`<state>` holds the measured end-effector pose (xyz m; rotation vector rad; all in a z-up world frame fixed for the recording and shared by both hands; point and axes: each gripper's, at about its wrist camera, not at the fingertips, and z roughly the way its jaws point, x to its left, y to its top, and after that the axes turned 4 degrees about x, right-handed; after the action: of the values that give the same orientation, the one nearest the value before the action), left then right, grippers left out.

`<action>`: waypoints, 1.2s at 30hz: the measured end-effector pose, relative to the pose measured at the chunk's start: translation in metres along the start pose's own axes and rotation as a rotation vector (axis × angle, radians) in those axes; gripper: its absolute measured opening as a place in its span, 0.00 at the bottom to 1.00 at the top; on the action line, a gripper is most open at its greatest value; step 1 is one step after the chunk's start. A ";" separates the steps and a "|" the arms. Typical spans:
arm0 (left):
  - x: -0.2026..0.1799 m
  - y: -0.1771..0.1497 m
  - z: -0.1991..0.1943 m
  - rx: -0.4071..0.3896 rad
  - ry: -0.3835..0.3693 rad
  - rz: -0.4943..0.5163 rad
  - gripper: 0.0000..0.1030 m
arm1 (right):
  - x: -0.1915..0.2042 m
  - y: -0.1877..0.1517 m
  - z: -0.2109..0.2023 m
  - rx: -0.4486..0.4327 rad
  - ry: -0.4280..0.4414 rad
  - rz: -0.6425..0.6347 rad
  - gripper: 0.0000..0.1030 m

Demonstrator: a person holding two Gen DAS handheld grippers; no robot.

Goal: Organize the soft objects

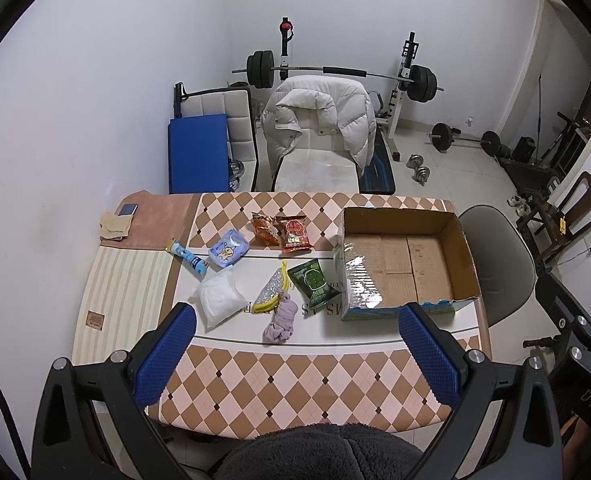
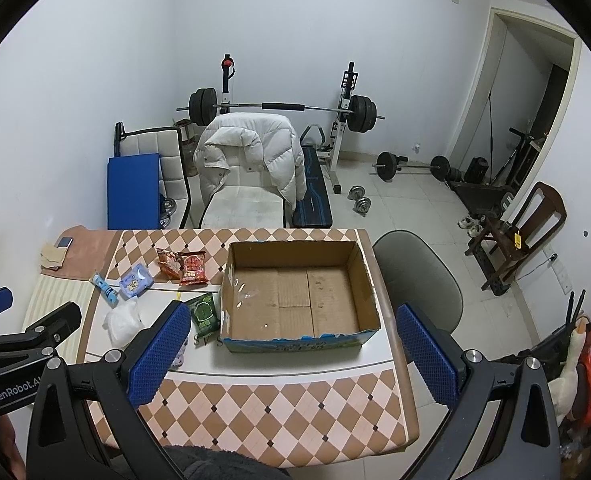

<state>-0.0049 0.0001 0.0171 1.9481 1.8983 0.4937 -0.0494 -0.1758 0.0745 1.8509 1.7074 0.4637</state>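
Note:
An open cardboard box (image 1: 451, 256) (image 2: 365, 276) stands empty on the right of the checkered table (image 1: 295, 384). Left of it lie several soft items: a purple sock (image 1: 281, 322), a silver-yellow pouch (image 1: 272, 290), a green packet (image 1: 313, 283) (image 2: 204, 312), a white pack (image 1: 219, 296) (image 2: 124, 320), a blue tissue pack (image 1: 228, 249) (image 2: 135, 281), a blue tube (image 1: 189, 259), a red packet (image 1: 294, 234) (image 2: 193, 267) and an orange packet (image 1: 265, 227). My left gripper (image 1: 297, 354) is open and empty above the table's near part. My right gripper (image 2: 293, 354) is open and empty in front of the box.
A white chair with a padded jacket (image 1: 319, 120) stands behind the table. A grey chair (image 1: 503, 264) is at the table's right. A towel with a phone (image 1: 129, 210) lies at the far left corner. Barbells and a bench fill the back of the room.

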 end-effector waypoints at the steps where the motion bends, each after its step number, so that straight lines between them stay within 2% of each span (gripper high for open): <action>1: 0.000 0.000 -0.001 -0.002 0.000 0.000 1.00 | 0.000 0.001 0.000 -0.001 0.001 0.000 1.00; 36: 0.005 0.004 -0.011 -0.029 -0.001 -0.015 1.00 | 0.003 0.008 -0.008 -0.030 -0.015 -0.006 1.00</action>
<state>-0.0067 0.0053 0.0291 1.9145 1.8935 0.5125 -0.0471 -0.1720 0.0854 1.8232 1.6871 0.4694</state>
